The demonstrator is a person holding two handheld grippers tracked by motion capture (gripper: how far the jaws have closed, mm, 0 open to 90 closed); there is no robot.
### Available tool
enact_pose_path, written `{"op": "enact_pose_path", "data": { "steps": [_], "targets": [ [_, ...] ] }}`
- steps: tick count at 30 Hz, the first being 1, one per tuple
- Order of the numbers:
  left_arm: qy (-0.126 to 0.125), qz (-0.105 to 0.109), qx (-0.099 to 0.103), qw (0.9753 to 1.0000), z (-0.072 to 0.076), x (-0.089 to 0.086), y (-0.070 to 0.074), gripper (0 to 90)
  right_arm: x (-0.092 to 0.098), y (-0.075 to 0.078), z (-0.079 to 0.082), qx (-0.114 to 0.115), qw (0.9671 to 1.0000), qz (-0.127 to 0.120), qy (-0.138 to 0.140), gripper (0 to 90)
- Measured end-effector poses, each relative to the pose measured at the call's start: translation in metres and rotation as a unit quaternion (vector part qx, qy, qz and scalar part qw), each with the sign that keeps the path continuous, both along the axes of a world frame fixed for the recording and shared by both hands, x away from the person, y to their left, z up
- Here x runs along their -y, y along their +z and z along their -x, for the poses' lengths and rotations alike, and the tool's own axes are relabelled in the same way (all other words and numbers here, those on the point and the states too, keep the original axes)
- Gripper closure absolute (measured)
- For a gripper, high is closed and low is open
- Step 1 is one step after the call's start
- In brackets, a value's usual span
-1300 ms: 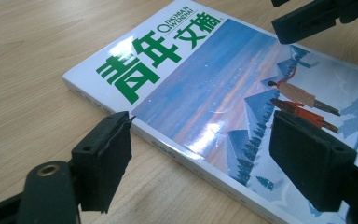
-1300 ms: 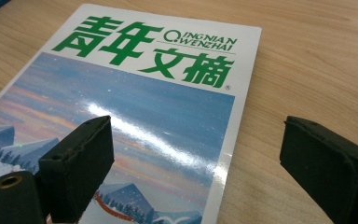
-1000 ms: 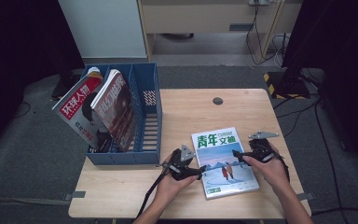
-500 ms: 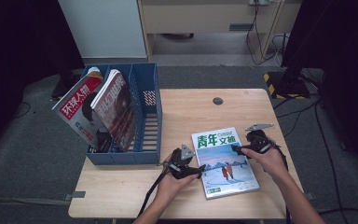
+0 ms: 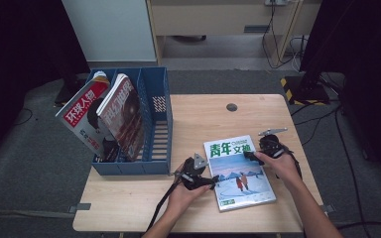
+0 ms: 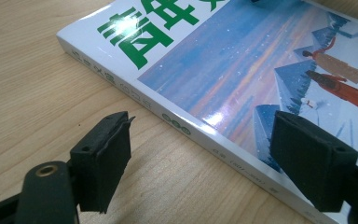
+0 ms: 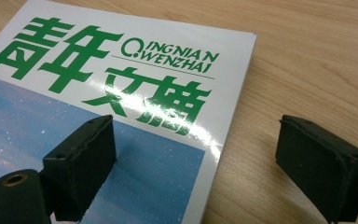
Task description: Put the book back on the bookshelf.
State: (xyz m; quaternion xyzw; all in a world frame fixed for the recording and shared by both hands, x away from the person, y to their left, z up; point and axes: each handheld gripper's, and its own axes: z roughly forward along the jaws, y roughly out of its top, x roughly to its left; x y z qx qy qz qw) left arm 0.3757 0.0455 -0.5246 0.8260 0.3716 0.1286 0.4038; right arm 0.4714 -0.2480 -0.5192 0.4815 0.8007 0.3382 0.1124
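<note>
- Bench point(image 5: 203, 124): pale wood, one dark round spot point(image 5: 231, 107) near far edge, otherwise bare on far right half.
- Room: grey carpet floor point(image 5: 34, 163), white cabinet point(image 5: 106, 29) and beige desk point(image 5: 218, 15) beyond, cables trailing at right, dark stands at both sides.
- Blue rack point(image 5: 156, 124) standing at bench's left edge, holding two magazines point(image 5: 104, 119) leaning left over its side.
- Book point(image 5: 238, 171) lying flat, cover up, on near right part of bench, well apart from rack; green characters on white band, snowy blue scene below.
- Left tongs point(image 5: 213, 182) at book's left edge, held by left hand point(image 5: 186, 191); released, jaws wide apart.
- Right tongs point(image 5: 246, 155) at book's right edge near the title, held by right hand point(image 5: 283, 166); released, jaws spread.
- Left gripper view: book's spine point(image 6: 200, 135) running diagonally between the jaws, one jaw over bare wood, the other over the cover; fine print on spine, too small to read. Two small figures in red and tan on cover, unclear from above.
- Right gripper view: Latin lettering "QINGNIAN WENZHAI" point(image 7: 170, 53) legible beside the characters, not readable from high view; one jaw above cover, the other above bare wood past book's edge.
- High view alone giving rack, floor and forearms. Contact between jaws and book: cannot tell.
</note>
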Motion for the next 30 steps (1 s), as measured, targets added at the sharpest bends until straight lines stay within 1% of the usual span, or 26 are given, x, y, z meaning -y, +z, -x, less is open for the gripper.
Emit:
{"op": "enact_pose_path", "data": {
  "steps": [1,3,4,6,7,9,12,16,24,30],
  "targets": [
    [0.000,-0.001,-0.002,1.0000,0.000,0.000,0.000,20.0,-0.001,-0.001,0.000,-0.003,1.0000,0.002,0.003,11.9],
    [-0.001,-0.003,-0.004,1.0000,-0.001,0.000,-0.001,19.7,-0.002,-0.002,0.000,-0.003,1.0000,-0.001,0.004,11.6],
    [0.000,0.000,-0.006,1.0000,-0.001,0.001,-0.002,19.2,-0.003,-0.003,-0.001,-0.003,1.0000,-0.005,0.005,11.1],
    [-0.001,-0.001,-0.006,1.0000,-0.001,0.001,-0.002,19.0,-0.003,-0.003,-0.001,-0.004,1.0000,-0.005,0.006,10.9],
    [-0.001,0.000,-0.007,1.0000,-0.001,0.002,-0.002,18.8,-0.003,-0.004,-0.001,-0.010,0.9999,-0.009,0.005,10.3],
    [-0.002,0.002,-0.009,1.0000,-0.001,0.002,-0.003,18.6,-0.003,-0.004,-0.001,-0.012,0.9998,-0.011,0.005,10.2],
    [-0.003,0.009,-0.017,0.9998,-0.002,0.003,-0.004,18.1,-0.003,-0.005,-0.001,-0.014,0.9998,-0.015,0.004,10.1],
    [-0.003,0.007,-0.015,0.9999,-0.002,0.004,-0.004,17.6,-0.005,-0.005,0.000,-0.021,0.9996,-0.021,0.004,10.1],
    [-0.003,0.009,-0.018,0.9998,-0.002,0.003,-0.004,17.5,-0.010,-0.006,0.001,-0.021,0.9994,-0.024,0.015,10.0],
    [-0.001,0.009,-0.017,0.9998,-0.002,0.003,-0.004,17.5,-0.011,-0.005,0.001,-0.022,0.9993,-0.025,0.015,9.3]
  ]
}}
